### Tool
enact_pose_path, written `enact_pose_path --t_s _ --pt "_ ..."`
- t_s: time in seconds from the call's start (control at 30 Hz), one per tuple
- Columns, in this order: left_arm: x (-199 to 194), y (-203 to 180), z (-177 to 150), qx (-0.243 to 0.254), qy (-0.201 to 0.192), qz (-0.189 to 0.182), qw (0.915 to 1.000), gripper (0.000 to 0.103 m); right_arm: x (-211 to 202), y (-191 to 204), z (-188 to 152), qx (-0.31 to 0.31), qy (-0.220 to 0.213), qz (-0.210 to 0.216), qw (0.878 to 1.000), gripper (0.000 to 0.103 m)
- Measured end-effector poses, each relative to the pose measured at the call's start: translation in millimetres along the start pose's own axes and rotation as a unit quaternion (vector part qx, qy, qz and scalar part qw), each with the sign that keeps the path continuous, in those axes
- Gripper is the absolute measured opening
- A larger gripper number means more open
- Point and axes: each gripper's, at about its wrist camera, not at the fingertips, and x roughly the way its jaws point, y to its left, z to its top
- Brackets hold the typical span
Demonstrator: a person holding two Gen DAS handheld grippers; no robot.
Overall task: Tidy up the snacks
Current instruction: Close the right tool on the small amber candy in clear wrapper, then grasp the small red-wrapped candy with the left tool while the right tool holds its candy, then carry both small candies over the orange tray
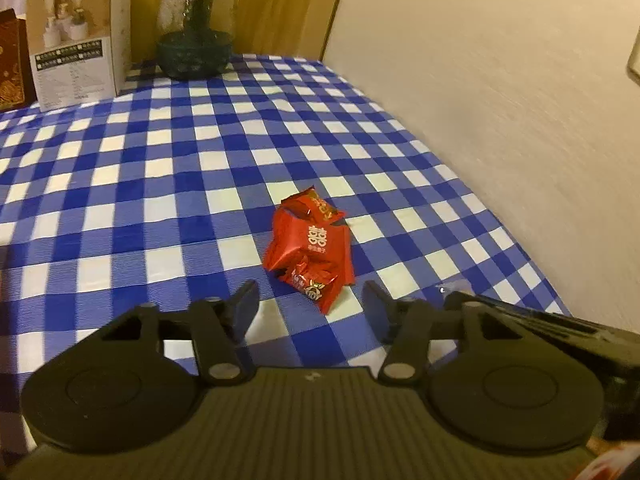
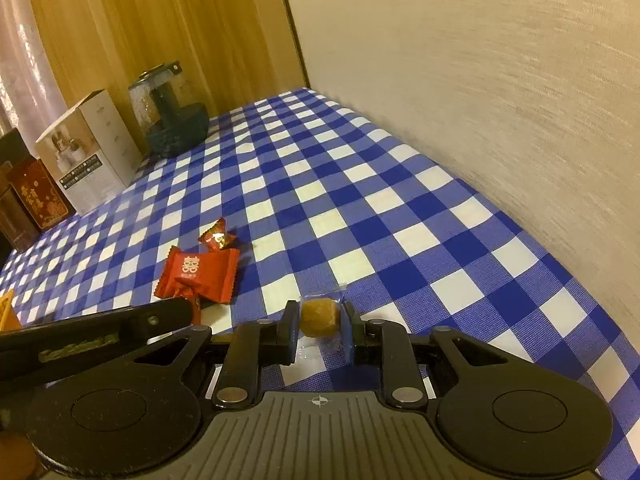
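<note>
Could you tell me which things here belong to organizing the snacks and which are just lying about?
Job:
red snack packets
clear-wrapped brown sweet in right tongs
left tongs

Lying about:
white box
glass jar
dark red box

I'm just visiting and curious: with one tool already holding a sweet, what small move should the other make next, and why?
Probably ease the left gripper forward and close on the nearest red packet. Its jaws are apart with nothing pinched; the right gripper already clamps the brown sweet.

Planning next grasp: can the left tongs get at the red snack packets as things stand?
Probably yes. The left tongs stand open just short of the red snack packets, with only bare checked tablecloth between.
</note>
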Motion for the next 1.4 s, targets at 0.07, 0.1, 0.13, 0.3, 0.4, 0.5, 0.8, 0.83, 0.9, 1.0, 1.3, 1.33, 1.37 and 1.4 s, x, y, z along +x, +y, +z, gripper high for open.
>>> enact_pose_path --t_s 0.07,0.1,0.13,0.3,0.4,0.5,0.8,0.83,0.9,1.0,1.3,1.33,1.37,1.4 --pt "7 -1 3 0.002 -0.002 0.004 1.0 0.044 0 -1 0 0.002 0.0 0.0 1.0 0.022" --pt "10 -1 4 0.002 -0.002 0.005 1.0 0.043 1 -2 -1 0.001 0.0 -0.001 1.0 0.022" --pt "13 -2 6 0.004 -0.002 0.006 1.0 0.043 1 -2 -1 0.001 0.001 -0.001 1.0 0.022" --pt "27 -3 8 0.004 0.01 0.006 0.9999 0.035 3 -2 -1 0.004 0.005 -0.001 1.0 0.022" --pt "27 -3 6 0.008 0.012 0.007 0.9999 0.022 3 0 -1 0.002 0.005 0.001 1.0 0.022" --pt "22 -2 2 0.015 0.008 0.013 0.9998 0.019 3 2 -1 0.001 0.005 0.002 1.0 0.022" --pt "-18 3 -14 0.008 0.005 0.019 0.9998 0.018 -5 13 -3 -0.006 0.004 0.017 1.0 0.022" --pt "-24 4 -17 0.004 0.004 0.019 0.9998 0.018 -9 15 -4 -0.007 0.002 0.02 1.0 0.022" --pt "-39 6 -23 -0.006 0.003 0.021 0.9997 0.018 -17 20 -7 -0.008 -0.002 0.024 1.0 0.022" --pt "-59 8 -32 -0.013 -0.001 0.022 0.9997 0.018 -34 28 -17 -0.007 -0.001 0.032 0.999 0.022" --pt "-130 14 -60 -0.016 -0.017 0.031 0.9992 0.018 -90 56 -52 -0.012 -0.005 0.055 0.998 0.022" --pt "-139 16 -63 -0.018 -0.019 0.032 0.9992 0.018 -96 59 -55 -0.013 -0.005 0.057 0.998 0.022" --pt "-147 18 -66 -0.018 -0.02 0.032 0.9991 0.018 -102 62 -59 -0.015 -0.006 0.059 0.998 0.022" --pt "-154 19 -70 -0.019 -0.022 0.034 0.999 0.018 -110 66 -63 -0.017 -0.008 0.061 0.998 0.022"
